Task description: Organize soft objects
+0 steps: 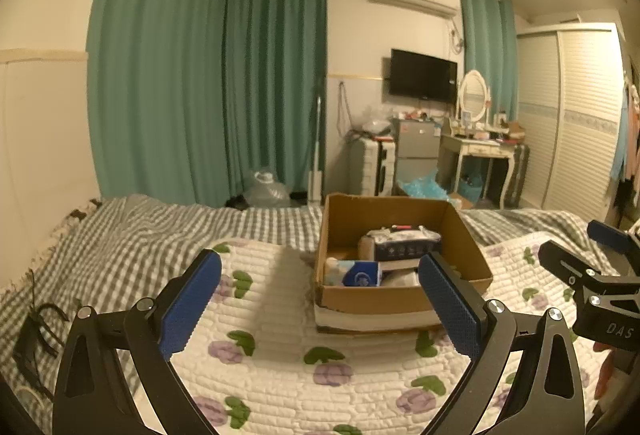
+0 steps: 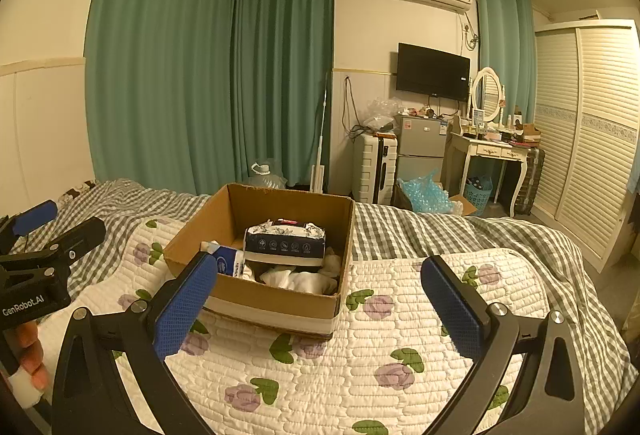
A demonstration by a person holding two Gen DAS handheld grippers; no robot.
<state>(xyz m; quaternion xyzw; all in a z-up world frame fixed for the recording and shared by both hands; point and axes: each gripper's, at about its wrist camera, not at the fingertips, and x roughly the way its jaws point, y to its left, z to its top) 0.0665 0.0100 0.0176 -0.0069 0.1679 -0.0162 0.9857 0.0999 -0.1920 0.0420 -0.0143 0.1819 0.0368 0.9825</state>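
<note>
An open cardboard box (image 1: 472, 249) (image 2: 192, 243) sits on the bed's white flowered quilt (image 1: 288, 351) (image 2: 400, 319). Inside it lie a dark blue tissue pack (image 1: 406, 249) (image 2: 285, 243), a blue and white pack (image 1: 360, 273) (image 2: 230, 262) and white soft items (image 2: 300, 281). My left gripper (image 1: 320, 299) is open and empty, just short of the box. My right gripper (image 2: 320, 303) is open and empty, near the box's front right corner. Each gripper shows at the edge of the other's view: the right one (image 1: 600, 275), the left one (image 2: 40, 255).
A grey checked blanket (image 1: 132, 235) (image 2: 460, 231) covers the rest of the bed. Beyond the foot are green curtains (image 2: 208, 75), a white suitcase (image 2: 374, 167), a small fridge (image 2: 422, 151), a dressing table (image 2: 492, 151) and a slatted wardrobe (image 2: 592, 131).
</note>
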